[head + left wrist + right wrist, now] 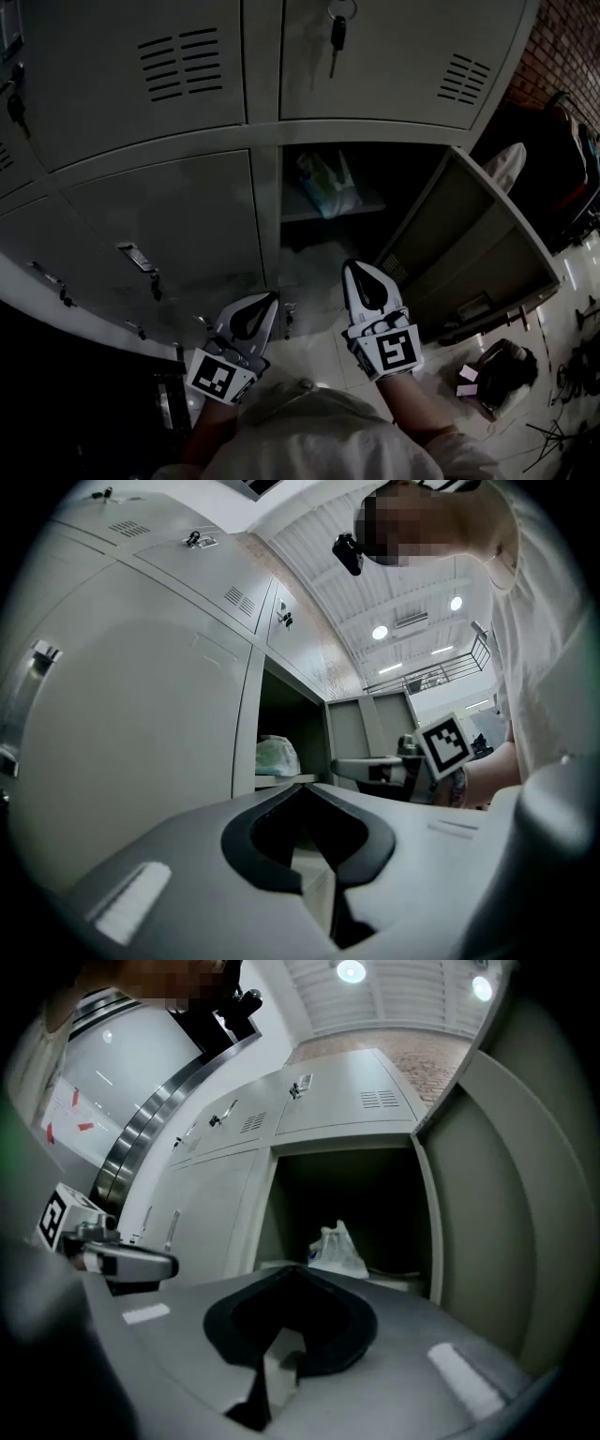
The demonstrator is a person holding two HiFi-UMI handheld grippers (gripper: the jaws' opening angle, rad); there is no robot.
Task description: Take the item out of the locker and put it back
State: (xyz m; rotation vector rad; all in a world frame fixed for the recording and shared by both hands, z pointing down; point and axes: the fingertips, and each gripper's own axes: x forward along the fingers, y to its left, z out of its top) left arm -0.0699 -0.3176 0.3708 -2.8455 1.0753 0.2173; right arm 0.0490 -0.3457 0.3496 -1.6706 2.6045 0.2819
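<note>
Head view: bag [326, 183] looks soft, light; pinch its bunched top; your left gripper [270, 302], right gripper [354, 272] closed, empty.

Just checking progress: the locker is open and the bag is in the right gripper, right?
Not quite: the locker is open, but the bag lies on its shelf; the right gripper view shows the right gripper shut, empty.

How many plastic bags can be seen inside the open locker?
1. The plastic bag sits on the shelf of the open locker. The dark space under the shelf may hide more.
</note>
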